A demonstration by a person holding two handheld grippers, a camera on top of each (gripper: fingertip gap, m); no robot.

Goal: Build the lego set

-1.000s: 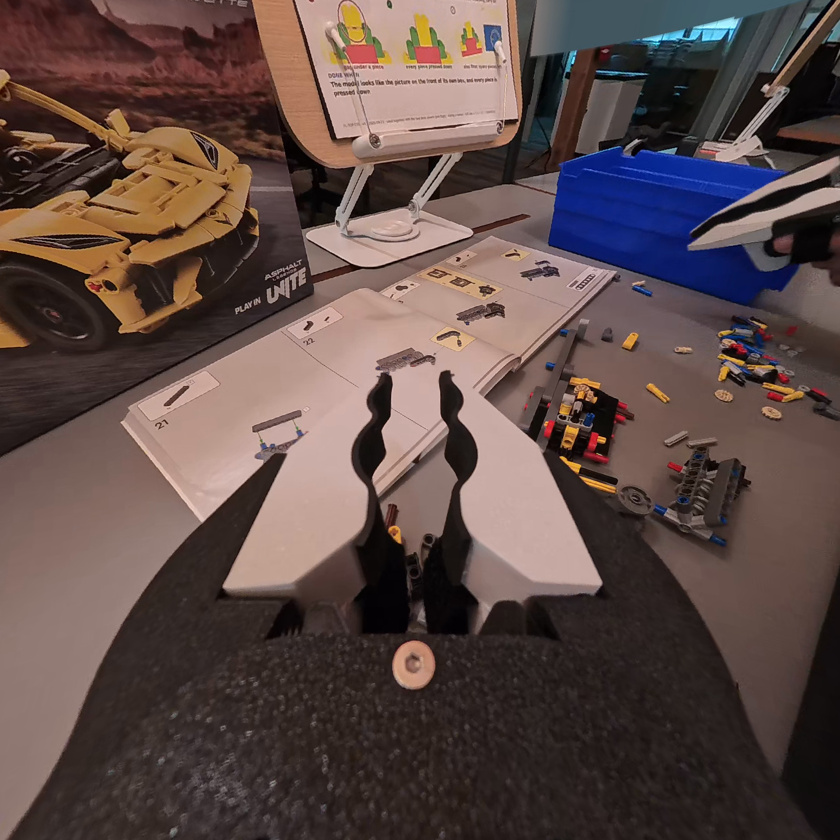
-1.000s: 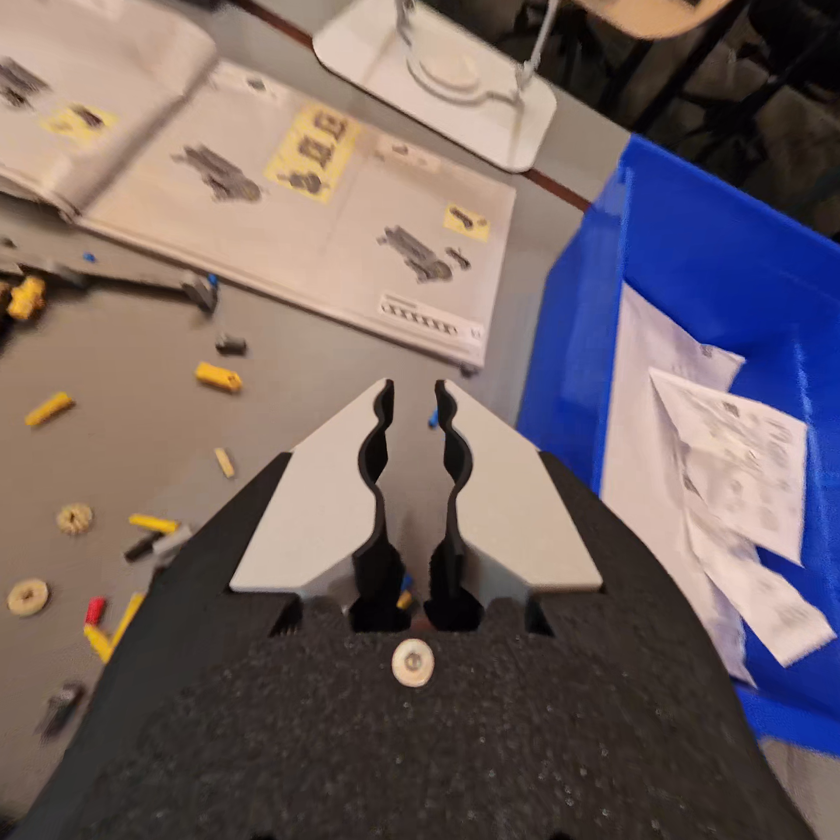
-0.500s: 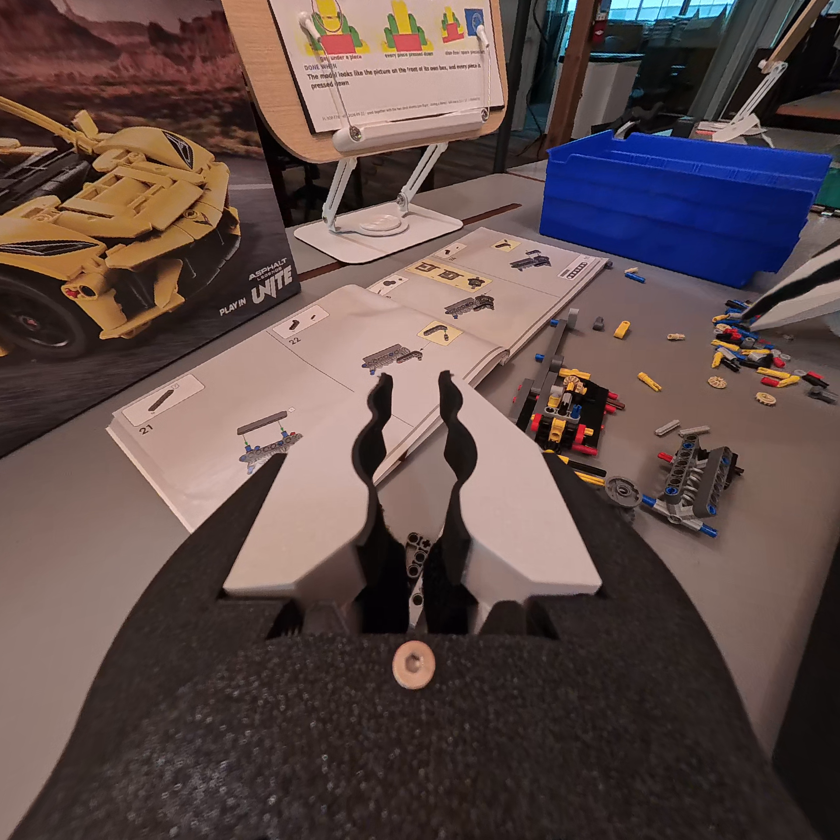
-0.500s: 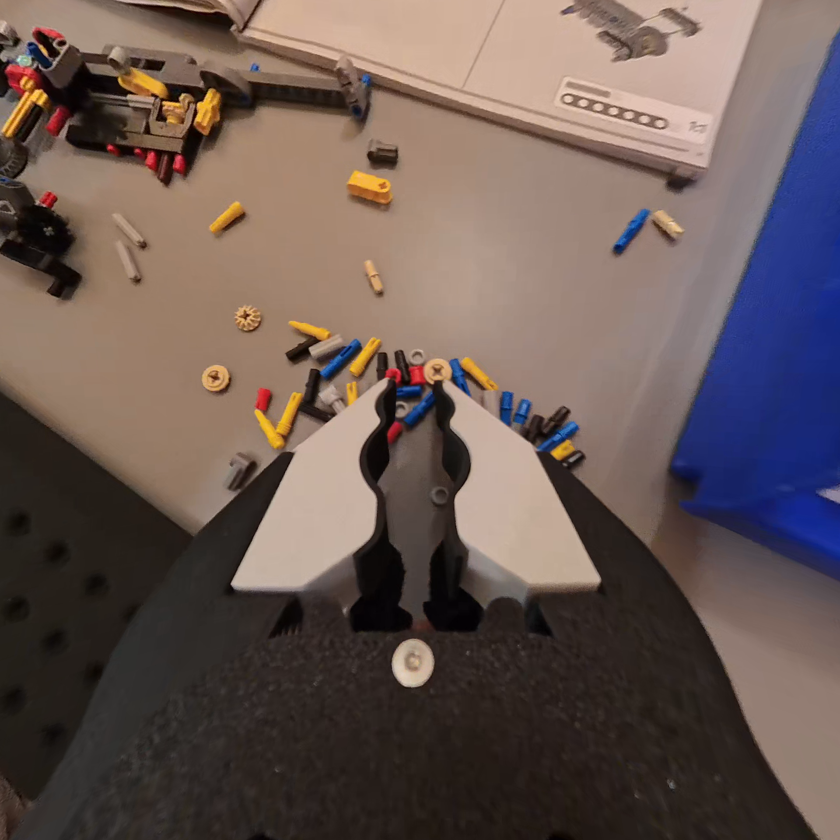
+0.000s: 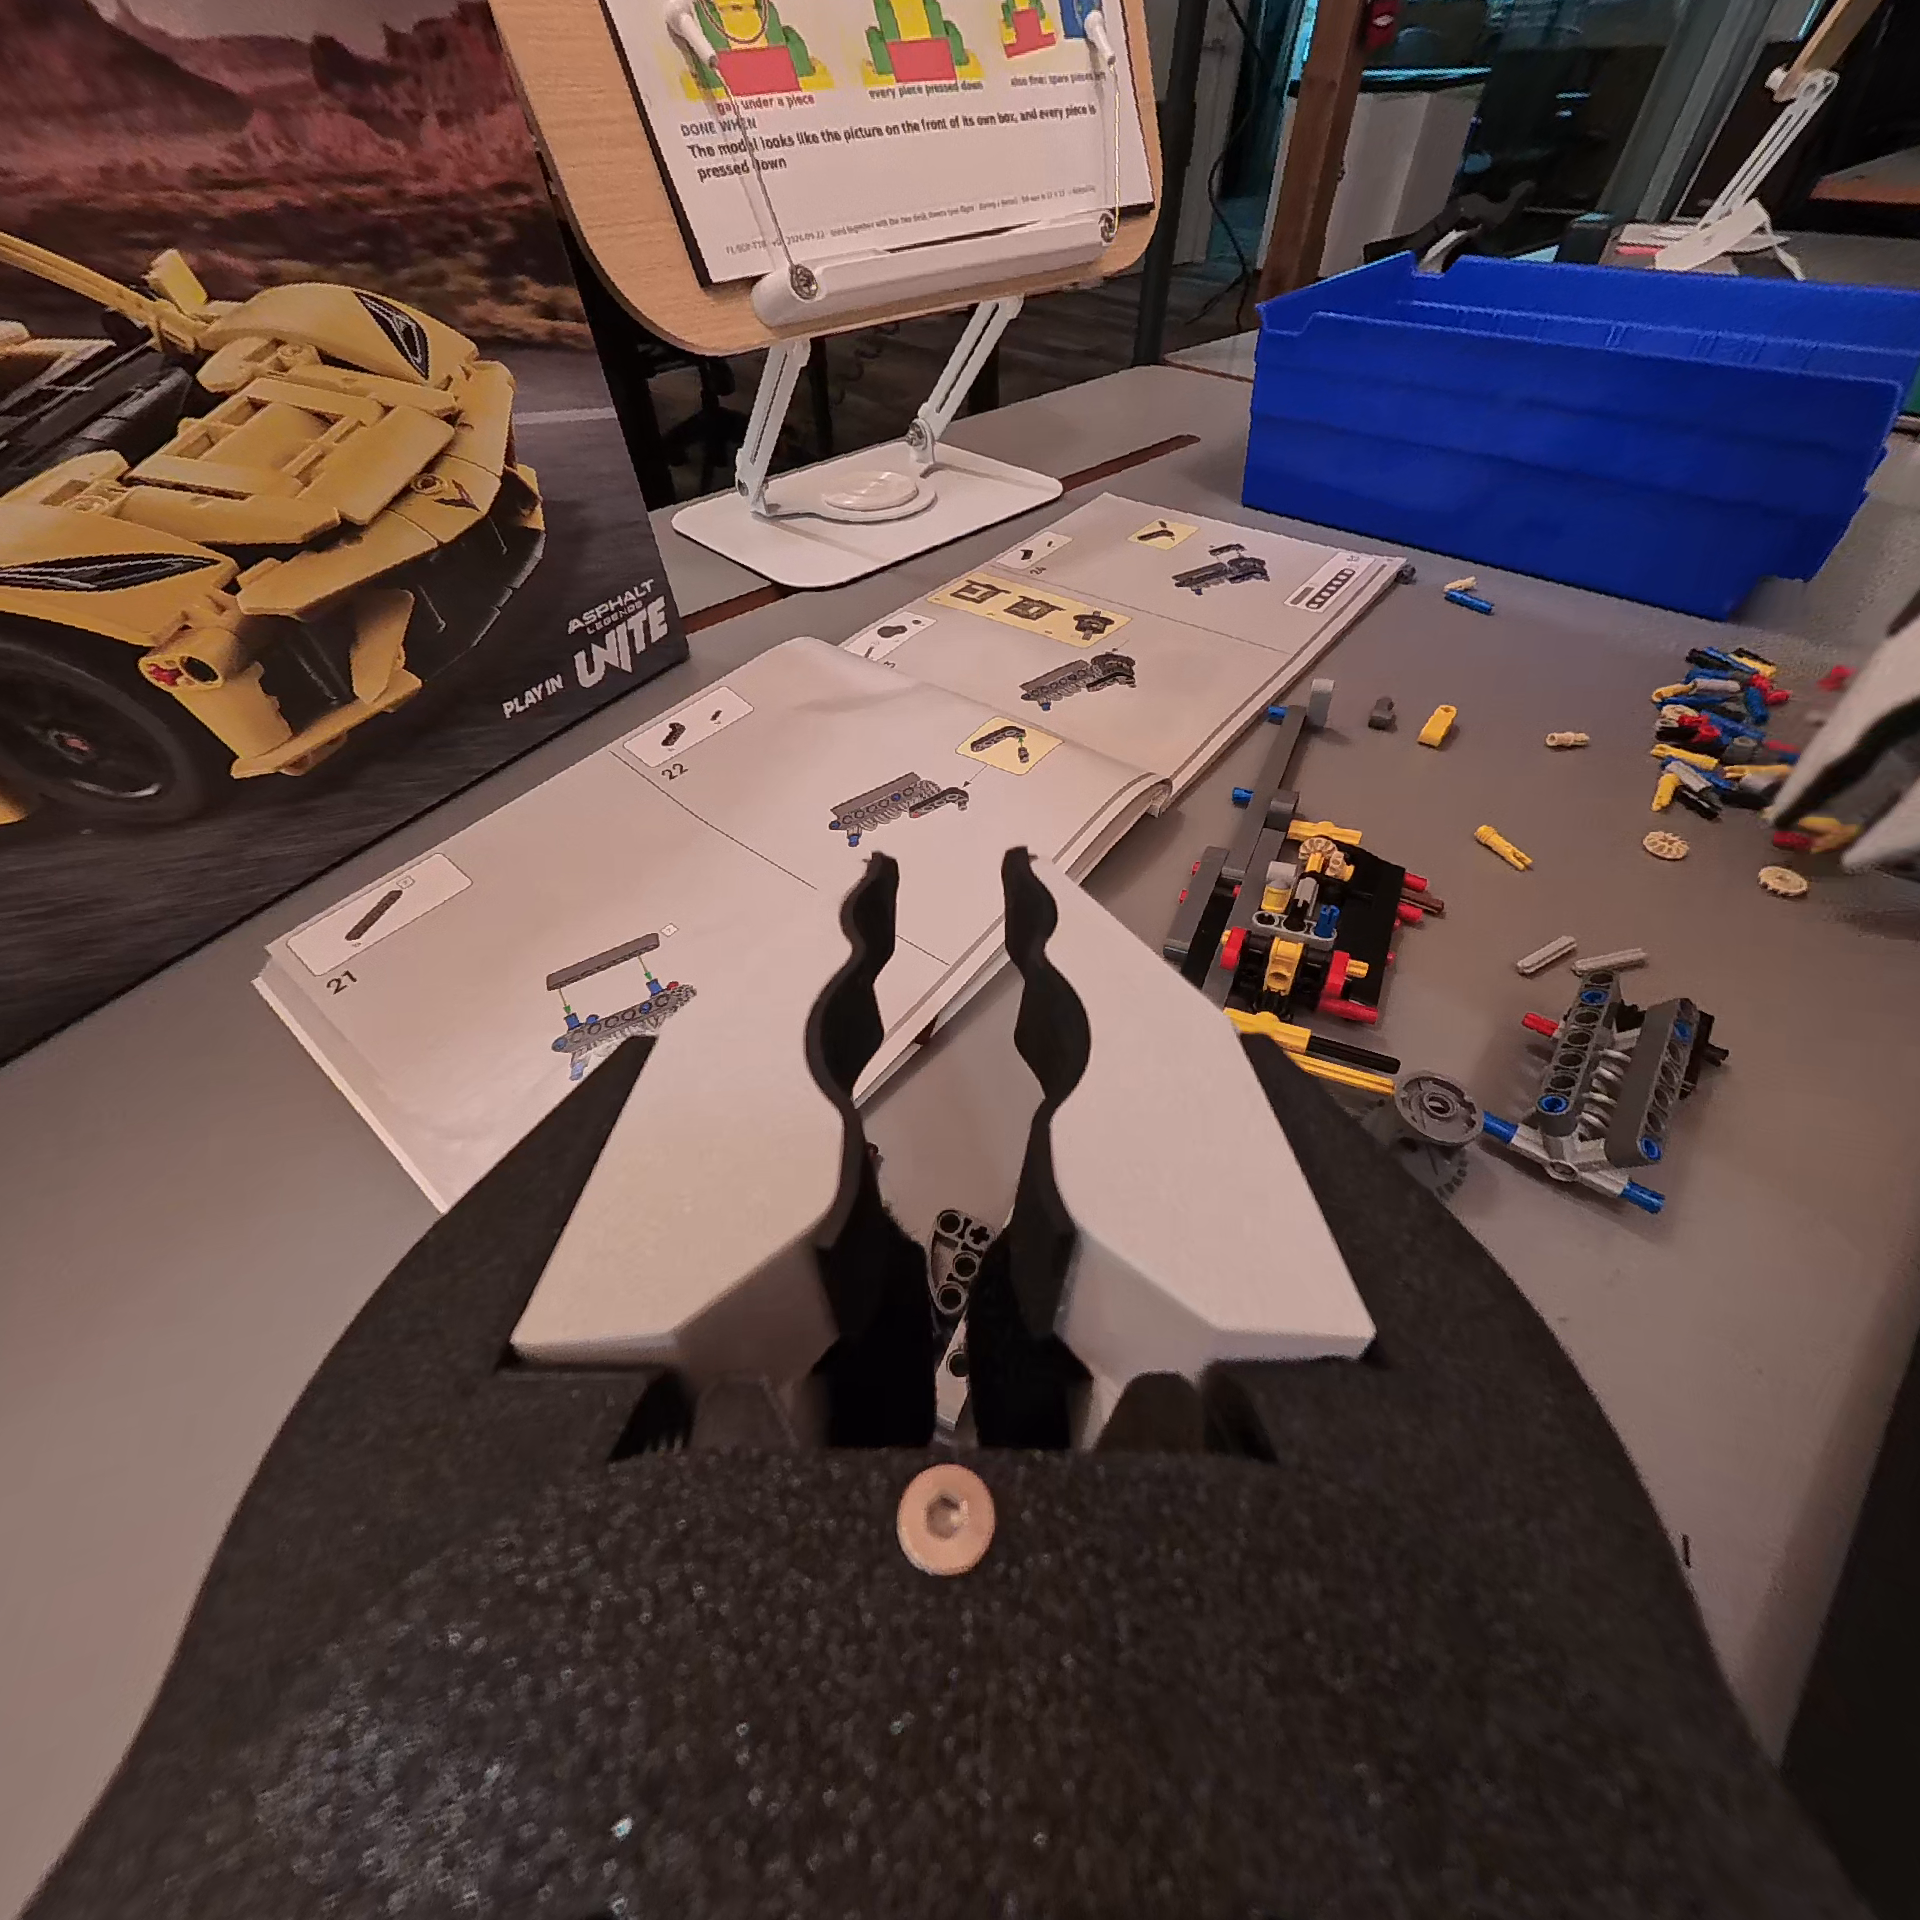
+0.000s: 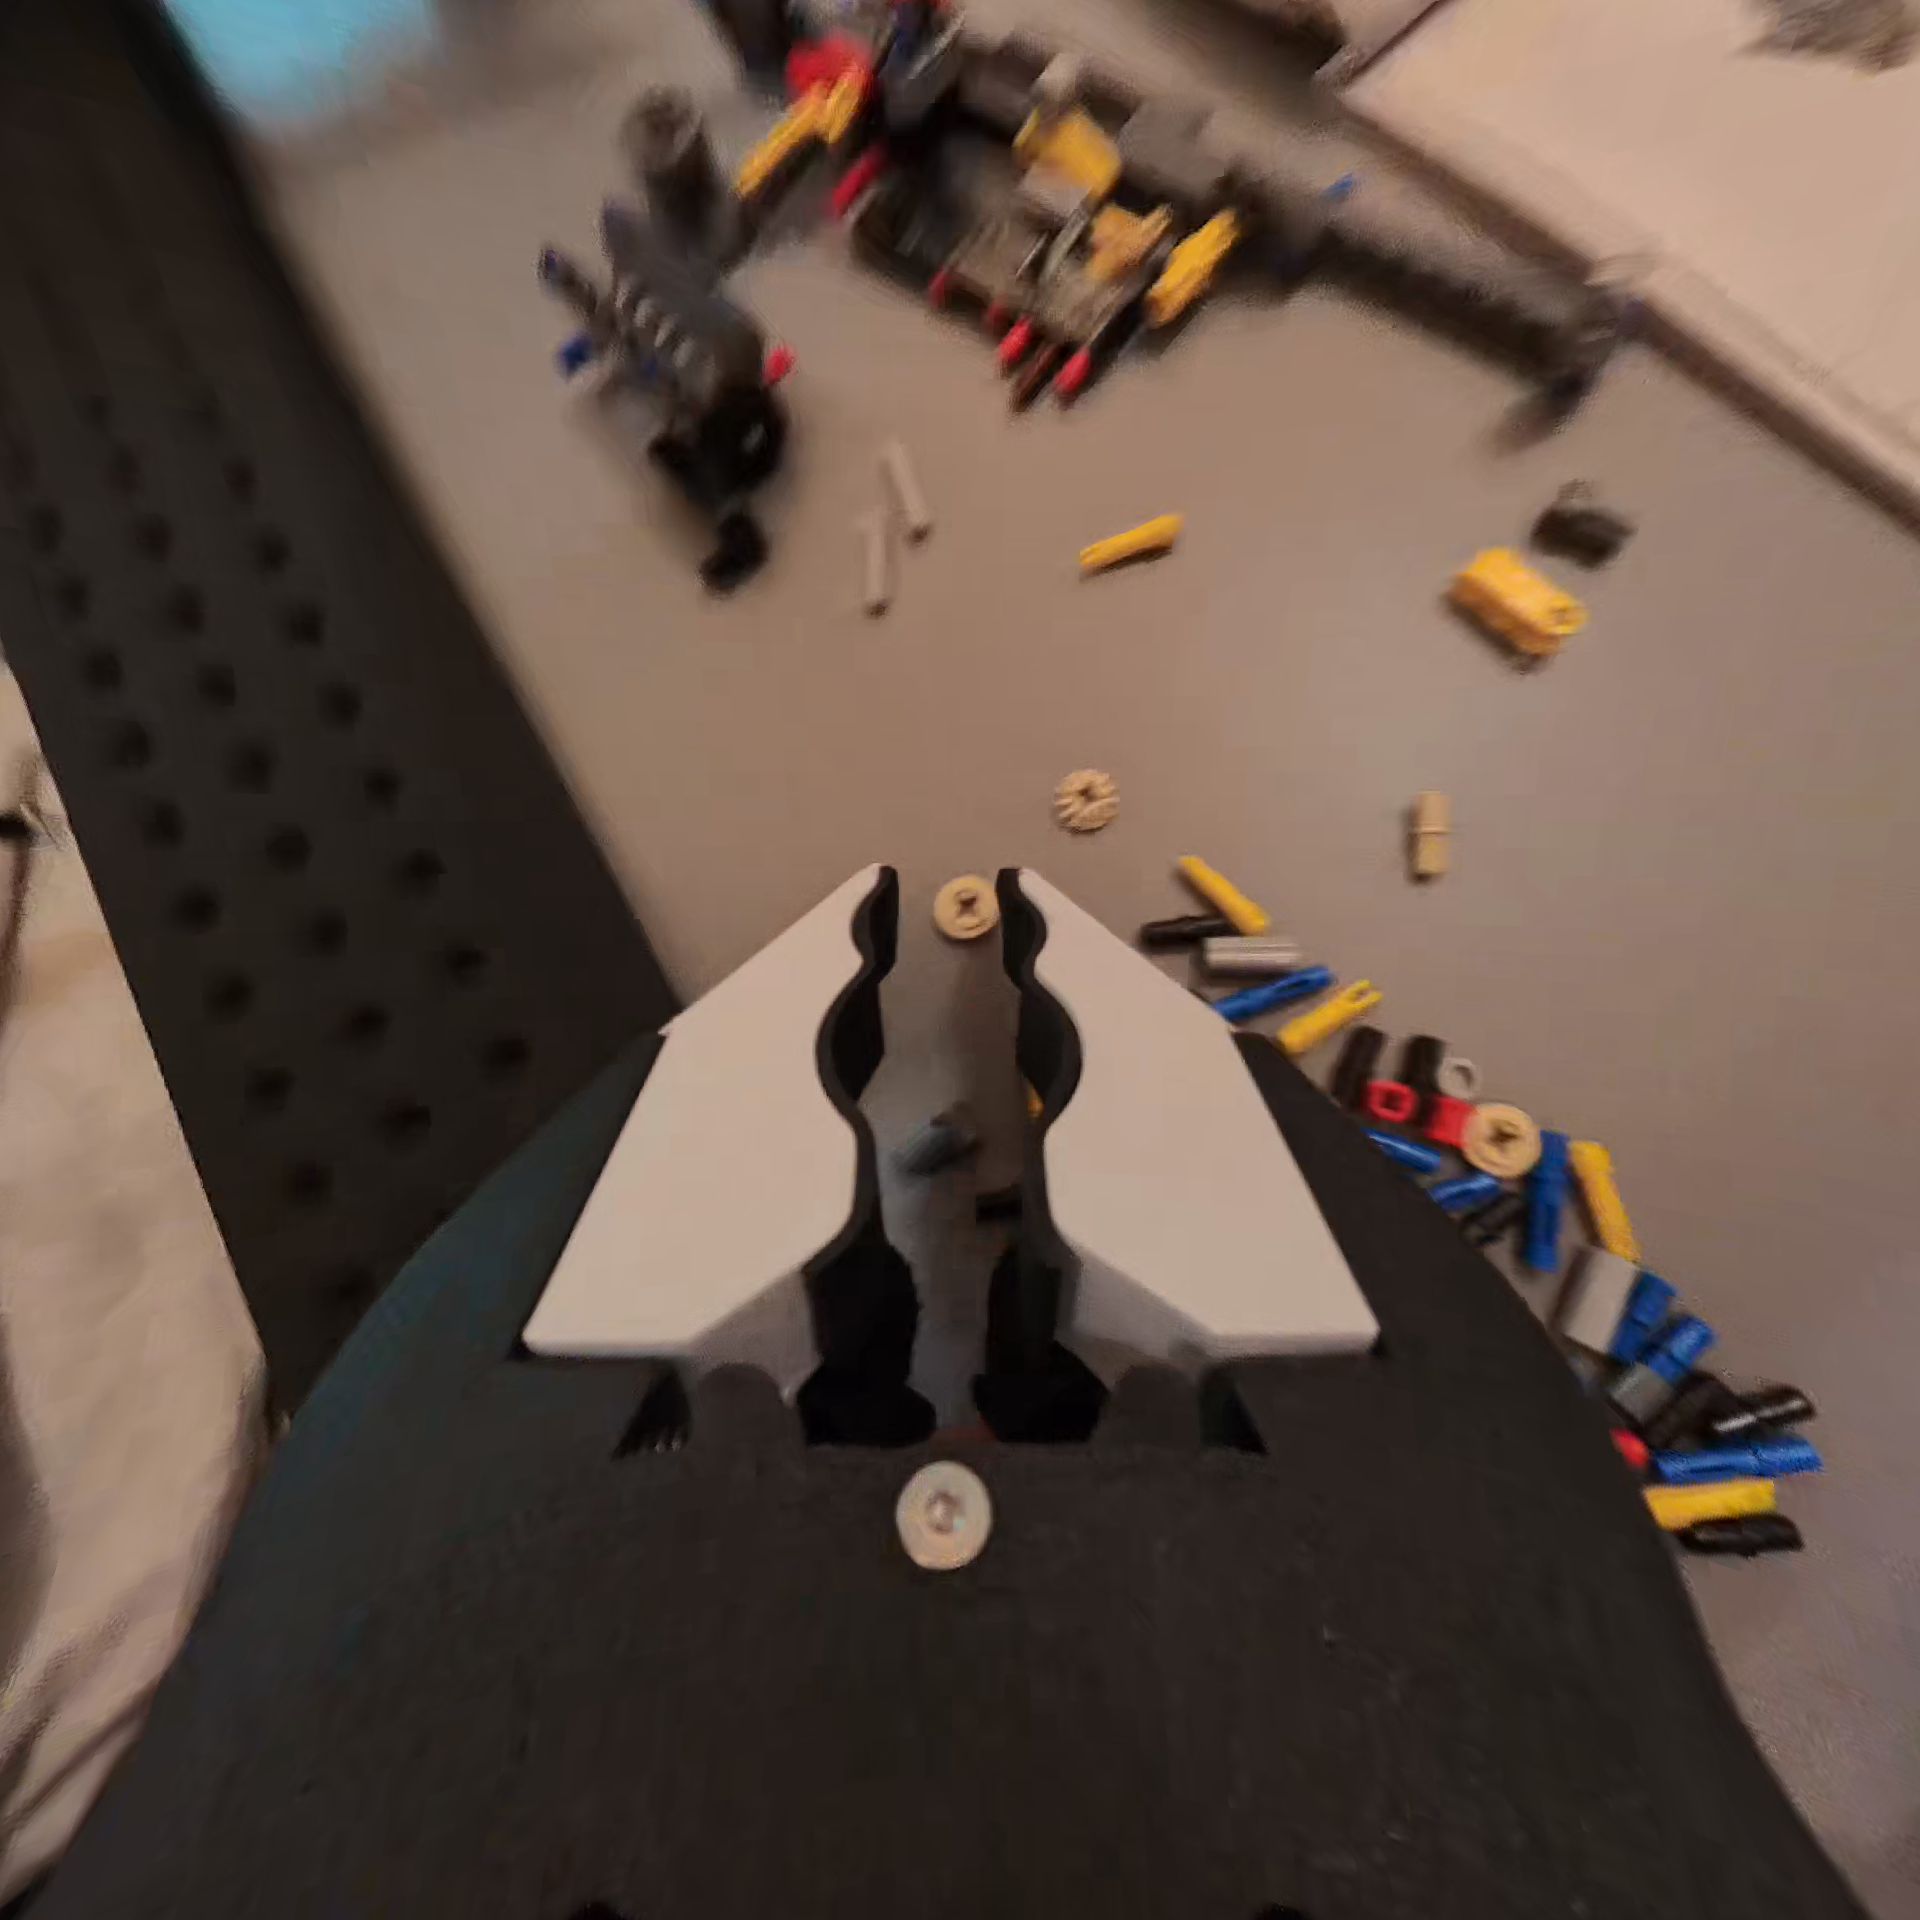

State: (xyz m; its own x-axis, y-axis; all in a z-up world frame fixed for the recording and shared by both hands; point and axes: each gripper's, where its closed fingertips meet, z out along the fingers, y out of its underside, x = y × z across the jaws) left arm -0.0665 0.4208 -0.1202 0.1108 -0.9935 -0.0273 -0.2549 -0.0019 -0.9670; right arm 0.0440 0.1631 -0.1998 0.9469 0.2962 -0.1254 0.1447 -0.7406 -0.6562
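Two wrist views are given. In the left wrist view, the left gripper [image 5: 943, 868] is held above the near edge of an open instruction booklet [image 5: 790, 831], its fingers parted with a clear gap at the tips and nothing gripped. Down between the finger roots, a small grey holed lego beam [image 5: 961, 1252] is seen lying on the grey table [image 5: 166, 1278]. To the right of the fingers, a partly built black and yellow lego assembly [image 5: 1299, 925] lies just beside the booklet's edge, and a grey engine-like assembly [image 5: 1605, 1075] lies near it, apart. A heap of loose pins [image 5: 1714, 727] is spread farther right, where the right gripper's pale finger [image 5: 1860, 769] enters at the frame edge. A blue bin [image 5: 1558, 436] borders the far right, a white stand [image 5: 862, 499] the far middle, and the lego set box [image 5: 291, 499] the left. Bare table is left open on the near left.

In the right wrist view, which is blurred, the right gripper [image 6: 945, 883] is held spread and empty over the table, a tan round piece [image 6: 966, 907] showing just between its tips. The pin heap [image 6: 1507, 1164] trails along the right; a dark perforated strip [image 6: 229, 727] runs along the table's left edge.
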